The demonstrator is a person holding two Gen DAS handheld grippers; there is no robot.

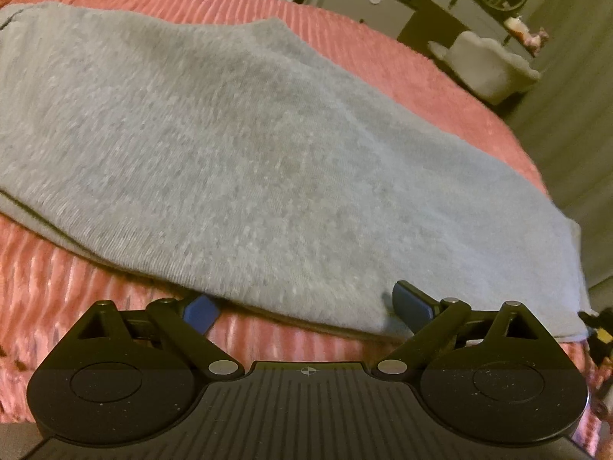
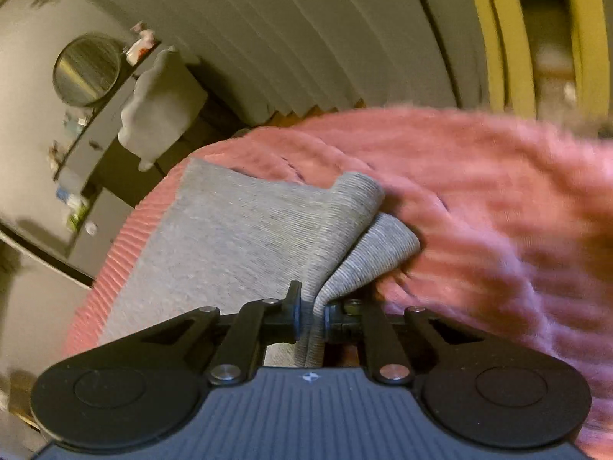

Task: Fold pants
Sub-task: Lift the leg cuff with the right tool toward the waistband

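Observation:
Grey knit pants (image 1: 237, 161) lie spread flat on a pink ribbed bedspread (image 1: 69, 268). My left gripper (image 1: 306, 308) is open, its blue-padded fingers (image 1: 201, 312) wide apart at the near edge of the fabric; the right finger rests on the cloth, the left one on the bedspread. In the right wrist view my right gripper (image 2: 313, 314) is shut on a ribbed cuff or hem of the pants (image 2: 345, 226), pinching bunched layers and lifting them above the bedspread (image 2: 498, 211).
The bed's edge runs along the right in the left wrist view. Beyond it stand a dark dresser (image 1: 421, 4) with small items, a round mirror (image 2: 87, 71) and a grey cushioned seat (image 1: 486, 65). Vertical blinds (image 2: 306, 38) hang behind the bed.

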